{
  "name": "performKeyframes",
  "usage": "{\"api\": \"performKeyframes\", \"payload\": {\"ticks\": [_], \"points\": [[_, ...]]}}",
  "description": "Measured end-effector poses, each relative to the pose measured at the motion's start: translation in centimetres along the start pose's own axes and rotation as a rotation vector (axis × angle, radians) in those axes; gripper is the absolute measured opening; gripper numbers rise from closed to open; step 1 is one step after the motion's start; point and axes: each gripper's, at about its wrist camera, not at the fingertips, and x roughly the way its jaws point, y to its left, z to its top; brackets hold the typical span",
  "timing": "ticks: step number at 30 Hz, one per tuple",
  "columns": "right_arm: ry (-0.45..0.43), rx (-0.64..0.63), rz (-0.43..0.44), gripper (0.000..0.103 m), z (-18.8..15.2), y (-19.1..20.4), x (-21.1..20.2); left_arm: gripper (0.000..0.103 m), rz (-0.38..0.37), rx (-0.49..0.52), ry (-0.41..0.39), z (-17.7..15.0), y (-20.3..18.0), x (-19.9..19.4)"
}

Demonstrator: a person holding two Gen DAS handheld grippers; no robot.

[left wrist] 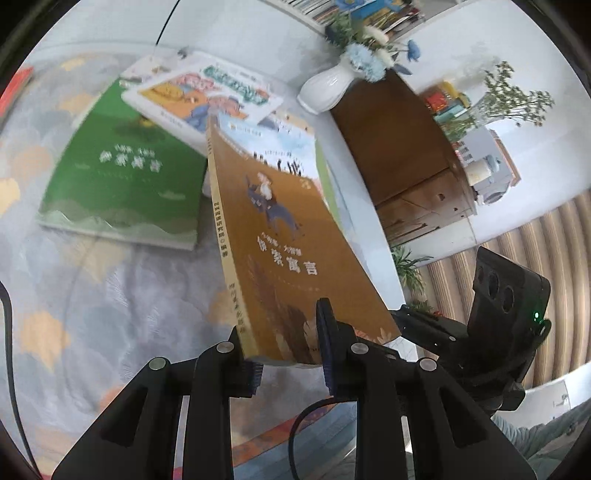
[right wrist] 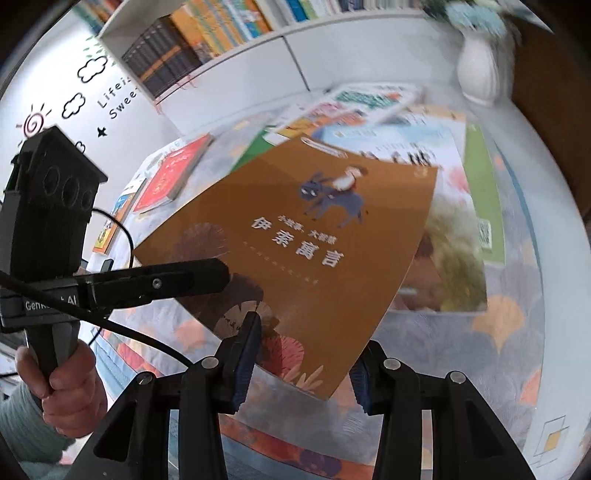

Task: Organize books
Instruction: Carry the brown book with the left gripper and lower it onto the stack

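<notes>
A brown book with a donkey rider on its cover [left wrist: 288, 236] is lifted off the table and tilted. My left gripper [left wrist: 290, 356] is shut on its near bottom corner, one finger above the cover and one below. In the right wrist view the same brown book [right wrist: 303, 240] fills the middle, with the left gripper [right wrist: 207, 275] clamped on its left edge. My right gripper [right wrist: 301, 363] is also shut on the book's near corner. A green book [left wrist: 122, 173], a colourful picture book [left wrist: 207, 92] and a light blue book [left wrist: 284, 147] lie beneath and behind.
The table carries a patterned cloth [left wrist: 110, 295]. A white vase with blue flowers [left wrist: 332, 85] stands at the back beside a wooden cabinet [left wrist: 399, 147]. A red book [right wrist: 173, 173] lies at the left. A bookshelf [right wrist: 207, 33] lines the wall.
</notes>
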Motion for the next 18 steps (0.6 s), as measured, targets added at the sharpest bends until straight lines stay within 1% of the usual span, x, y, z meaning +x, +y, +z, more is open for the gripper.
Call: {"api": "performKeyframes", "payload": {"ticks": [2,3,5,10,14,16,17,18], "points": [[-0.016,-0.025,-0.019,0.043,0.8,2.0,0.1,0.021,-0.014,0.007,-0.017,0.5,0.6,-1.6],[-0.022,-0.032,-0.020,0.043,0.8,2.4,-0.1,0.021,-0.022,0.006,-0.030,0.8,1.2,-2.7],[-0.040,-0.038,-0.016,0.043,1.4,4.3,0.0,0.021,-0.028,0.003,-0.056,1.3,2.3,-4.6],[-0.080,-0.076,0.015,0.043,4.3,10.1,2.0,0.021,-0.018,-0.020,-0.135,2.7,7.2,-10.9],[-0.092,-0.161,0.044,0.043,7.6,16.1,5.0,0.021,0.033,-0.036,-0.199,3.6,11.4,-15.4],[-0.095,-0.208,0.058,0.044,9.4,19.2,7.0,0.021,0.050,-0.059,-0.231,4.2,14.2,-17.5],[-0.093,-0.226,0.066,0.044,10.2,20.6,8.1,0.021,0.063,-0.075,-0.248,4.6,16.2,-18.7],[-0.081,-0.236,0.073,0.044,11.2,21.9,9.5,0.021,0.070,-0.087,-0.260,4.8,17.5,-19.4]]}}
